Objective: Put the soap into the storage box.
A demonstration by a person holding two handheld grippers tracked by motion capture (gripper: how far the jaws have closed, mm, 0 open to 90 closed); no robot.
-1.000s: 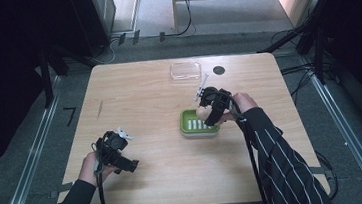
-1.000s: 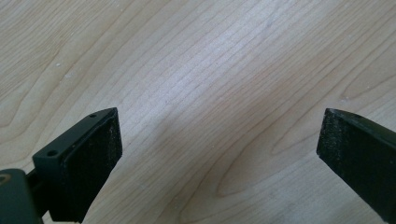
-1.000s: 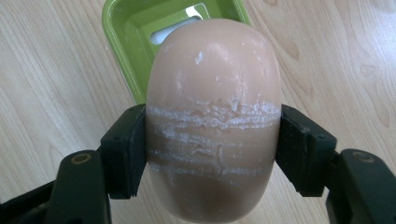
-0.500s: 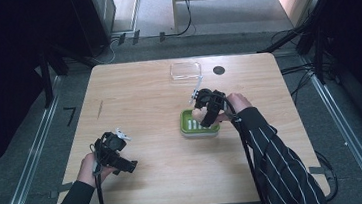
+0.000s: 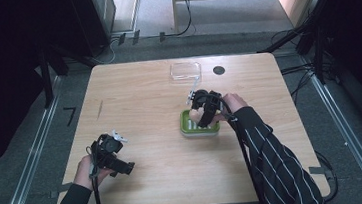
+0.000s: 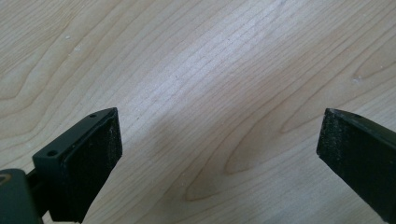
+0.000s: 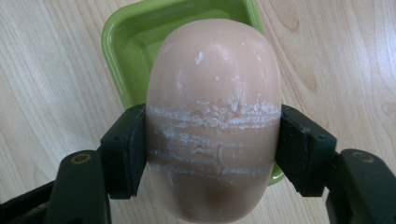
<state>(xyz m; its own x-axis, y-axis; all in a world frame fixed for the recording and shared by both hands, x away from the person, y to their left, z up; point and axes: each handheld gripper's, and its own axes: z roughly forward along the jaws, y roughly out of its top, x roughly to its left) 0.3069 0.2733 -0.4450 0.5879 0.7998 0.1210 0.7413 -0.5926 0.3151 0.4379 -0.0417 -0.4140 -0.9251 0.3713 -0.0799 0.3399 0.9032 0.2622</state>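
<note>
Soap: peach oval bar (image 7: 214, 116), clamped across its short width by the right gripper (image 7: 212, 154), one pad on each long side.
Soap axis: in the right gripper view the long axis runs along the jaws, far rounded end toward the dish, near end toward the camera. Bar lies broad face toward the camera.
Soap surface: white scuffed bands cross the bar at the level of the pads; a small white nick sits near the far end.
Soap place: held above the dish (image 7: 135, 42), covering most of its middle; whether it touches the dish floor I cannot tell.
Dish: green, square with rounded corners, on the table (image 5: 138, 101) right of centre.
Right gripper: clenched on the soap, pads (image 7: 128, 149) pressed against both sides. In the high view it (image 5: 204, 111) tips down over the dish (image 5: 187, 127).
Left gripper: jaws spread wide, nothing between them, bare wood beneath (image 6: 219, 140). In the high view it (image 5: 117, 161) sits near the front left of the table, well apart from the dish.
Lid: clear plastic tray or lid (image 5: 185, 70) near the far edge, just beside a dark round mark (image 5: 219, 70).
High view gives: layout, both hands, striped sleeves, floor and cables around the table; soap is a small pale patch (image 5: 196, 114) under the gripper.
Right gripper view gives: the grip, the scuffs, the axis.
Left gripper view gives: wood grain, two pads.
</note>
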